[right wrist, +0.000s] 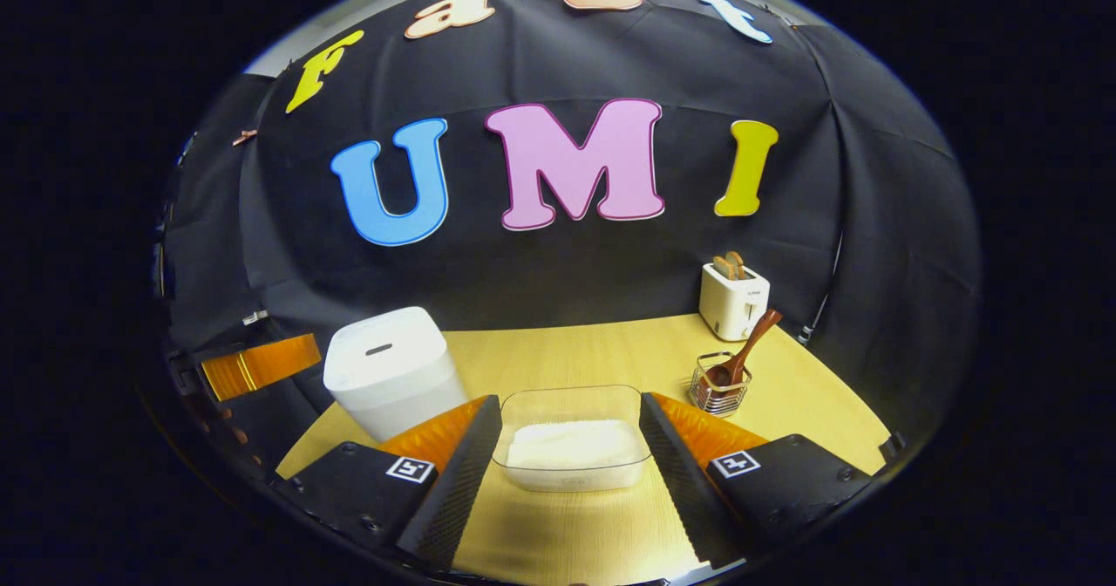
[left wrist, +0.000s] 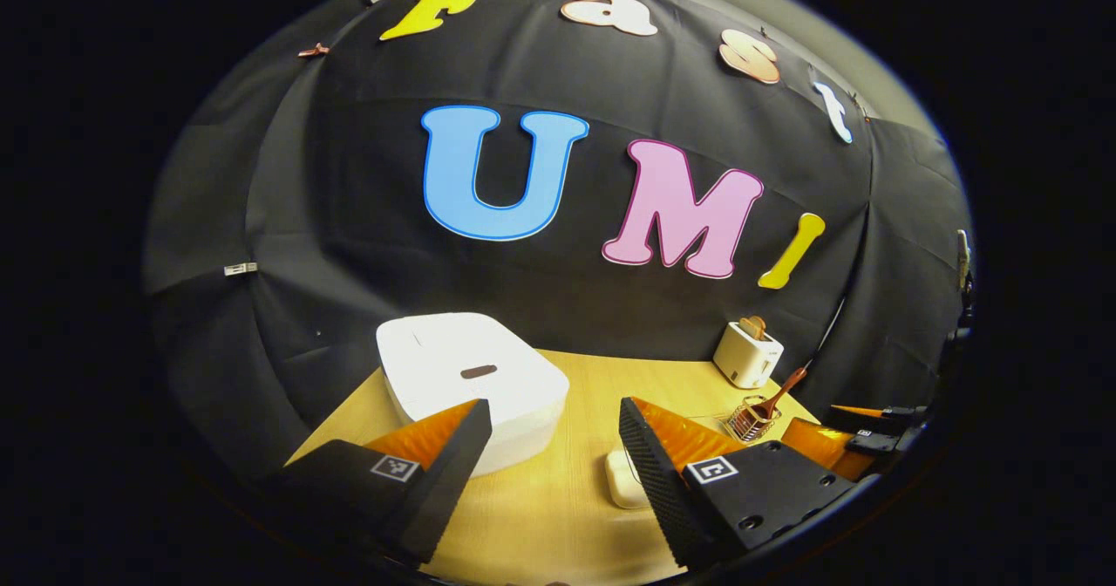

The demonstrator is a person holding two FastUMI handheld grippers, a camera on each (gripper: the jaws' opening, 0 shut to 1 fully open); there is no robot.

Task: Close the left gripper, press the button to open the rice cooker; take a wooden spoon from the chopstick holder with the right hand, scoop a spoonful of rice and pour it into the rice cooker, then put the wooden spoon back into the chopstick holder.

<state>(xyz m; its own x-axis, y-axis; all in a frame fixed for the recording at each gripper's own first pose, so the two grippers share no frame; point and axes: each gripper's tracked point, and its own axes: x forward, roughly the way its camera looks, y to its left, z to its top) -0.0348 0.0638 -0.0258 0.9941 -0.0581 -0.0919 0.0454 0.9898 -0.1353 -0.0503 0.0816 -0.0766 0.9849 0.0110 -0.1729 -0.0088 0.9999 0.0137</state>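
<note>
Rice cooker (left wrist: 471,381), lid closed, sits ahead-left of the left gripper (left wrist: 554,451), whose jaws stand spread. Right gripper (right wrist: 571,446), jaws spread and empty, frames the rice container (right wrist: 571,451); wooden spoon (right wrist: 745,350) stands in the chopstick holder (right wrist: 719,390) ahead-right.

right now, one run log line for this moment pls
stage: start | rice cooker: lid shut | left gripper: open, empty | right gripper: open, empty | wooden spoon: in chopstick holder | rice container: untouched

Left gripper (left wrist: 555,446), right gripper (right wrist: 571,446): black ribbed jaws, orange wedge backs, square black-white marker tags, small screws.
</note>
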